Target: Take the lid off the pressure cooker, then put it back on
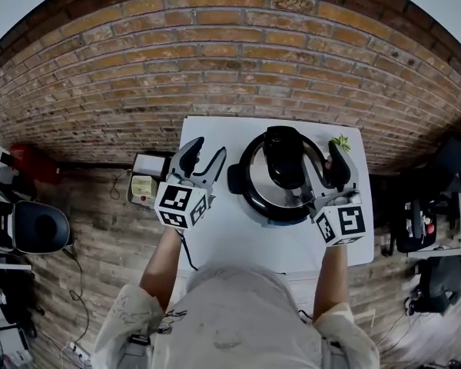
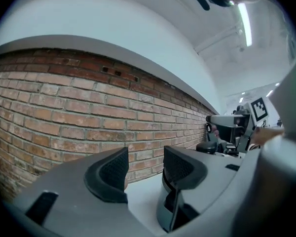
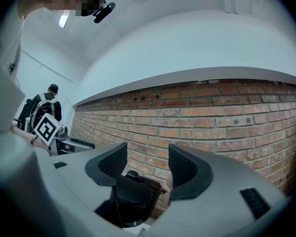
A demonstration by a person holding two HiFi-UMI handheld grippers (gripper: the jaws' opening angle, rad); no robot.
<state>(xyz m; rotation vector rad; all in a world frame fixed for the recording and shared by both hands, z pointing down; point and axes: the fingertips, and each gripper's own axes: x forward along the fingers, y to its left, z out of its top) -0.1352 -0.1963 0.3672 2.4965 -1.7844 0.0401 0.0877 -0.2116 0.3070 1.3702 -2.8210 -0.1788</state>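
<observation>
- On white table (image 1: 215, 241): cooker (image 1: 251, 184), lid (image 1: 284, 158) seated on top.
- At cooker's right edge: right gripper (image 1: 325, 160), jaws apart, astride black side handle (image 3: 133, 192), pads not pressing it.
- Just left of cooker, not touching: left gripper (image 1: 208, 147), jaws apart, empty.

Grey: left gripper (image 1: 206, 154), right gripper (image 1: 328, 167) (black jaws).

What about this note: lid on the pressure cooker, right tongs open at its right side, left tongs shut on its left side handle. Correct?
Not quite. The left tongs are open and empty, with only the table and brick wall between the jaws, as the left gripper view shows. The rest stands.
</observation>
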